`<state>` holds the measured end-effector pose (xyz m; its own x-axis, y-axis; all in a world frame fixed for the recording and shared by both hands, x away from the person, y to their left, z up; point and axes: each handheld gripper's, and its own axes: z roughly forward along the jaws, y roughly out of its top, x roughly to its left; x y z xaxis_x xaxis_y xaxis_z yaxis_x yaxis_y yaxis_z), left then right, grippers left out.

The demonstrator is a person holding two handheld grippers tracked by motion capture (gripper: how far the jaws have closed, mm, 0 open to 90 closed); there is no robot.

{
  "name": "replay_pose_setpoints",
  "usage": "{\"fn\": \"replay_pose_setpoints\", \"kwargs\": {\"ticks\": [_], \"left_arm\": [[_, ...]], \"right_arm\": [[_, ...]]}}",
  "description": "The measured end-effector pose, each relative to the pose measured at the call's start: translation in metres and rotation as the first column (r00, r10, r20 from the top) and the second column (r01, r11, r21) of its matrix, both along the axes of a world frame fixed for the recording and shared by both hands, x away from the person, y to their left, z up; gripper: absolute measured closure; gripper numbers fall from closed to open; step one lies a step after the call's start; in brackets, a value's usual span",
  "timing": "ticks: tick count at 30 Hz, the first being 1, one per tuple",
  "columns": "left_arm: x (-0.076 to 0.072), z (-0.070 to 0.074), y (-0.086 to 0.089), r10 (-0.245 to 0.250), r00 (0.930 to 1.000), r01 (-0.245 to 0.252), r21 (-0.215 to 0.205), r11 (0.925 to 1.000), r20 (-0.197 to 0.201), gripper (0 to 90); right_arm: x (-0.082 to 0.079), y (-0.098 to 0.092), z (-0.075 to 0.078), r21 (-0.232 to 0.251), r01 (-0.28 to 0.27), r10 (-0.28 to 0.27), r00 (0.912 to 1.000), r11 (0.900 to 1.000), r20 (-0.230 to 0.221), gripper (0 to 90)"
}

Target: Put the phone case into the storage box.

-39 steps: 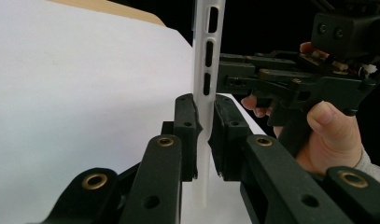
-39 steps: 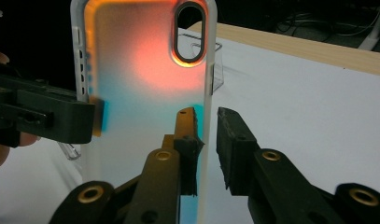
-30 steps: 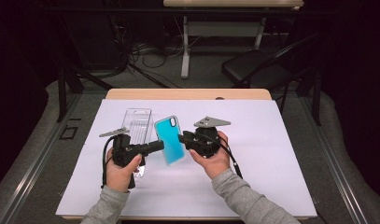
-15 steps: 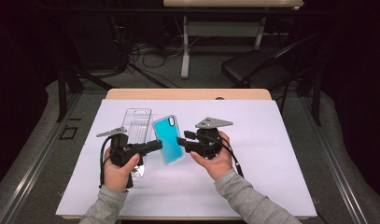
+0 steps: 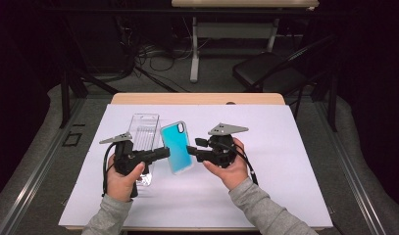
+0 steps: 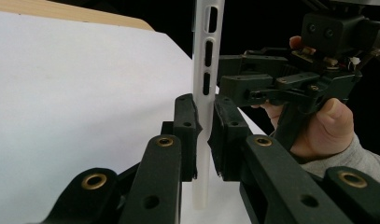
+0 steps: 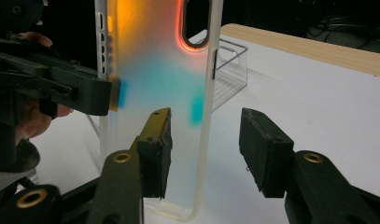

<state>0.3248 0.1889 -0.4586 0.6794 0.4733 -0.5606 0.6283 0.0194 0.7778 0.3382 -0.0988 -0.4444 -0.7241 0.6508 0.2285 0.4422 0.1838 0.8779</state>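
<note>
Phone case (image 5: 176,146) pinched at its edge between left gripper (image 6: 204,135) jaws, held on edge over white sheet (image 5: 285,161). Right gripper (image 7: 204,149) jaws spread astride the case's other edge, not clamping. Clear plastic tray (image 5: 144,131) lying behind on sheet.

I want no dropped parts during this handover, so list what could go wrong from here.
1. The left hand-held gripper pinches the phone case by one thin edge alone; the case could pivot or slip out.
2. The right hand-held gripper is open, with its jaws astride the opposite edge. If the left lets go before the right closes, the case falls onto the white sheet.
3. The clear plastic tray lies just behind; a swinging case could knock it.
</note>
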Motion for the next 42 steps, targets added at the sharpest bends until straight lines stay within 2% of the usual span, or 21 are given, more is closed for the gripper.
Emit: {"fn": "replay_pose_setpoints", "kwargs": {"ticks": [13,22,30,42], "left_arm": [[-0.002,0.003,-0.001,-0.038,0.9992,0.038,-0.007,0.9993,0.011,81.5],[-0.006,0.006,-0.004,-0.053,0.9983,0.053,0.001,0.9986,0.026,81.5],[-0.008,0.008,-0.008,-0.101,0.9935,0.1,0.016,0.9948,0.053,81.5],[-0.011,0.008,-0.013,-0.135,0.989,0.134,0.011,0.9909,0.062,81.5]], "right_arm": [[-0.005,-0.01,0.001,0.021,-0.039,0.039,0.9992,0.999,-0.005,53.5],[-0.007,-0.019,0.001,0.059,-0.063,0.063,0.998,0.996,0.001,53.5],[-0.01,-0.027,0.003,0.096,-0.083,0.083,0.9965,0.992,0.01,53.6],[-0.011,-0.037,0.006,0.125,-0.119,0.118,0.9929,0.985,0.014,55.3]]}}
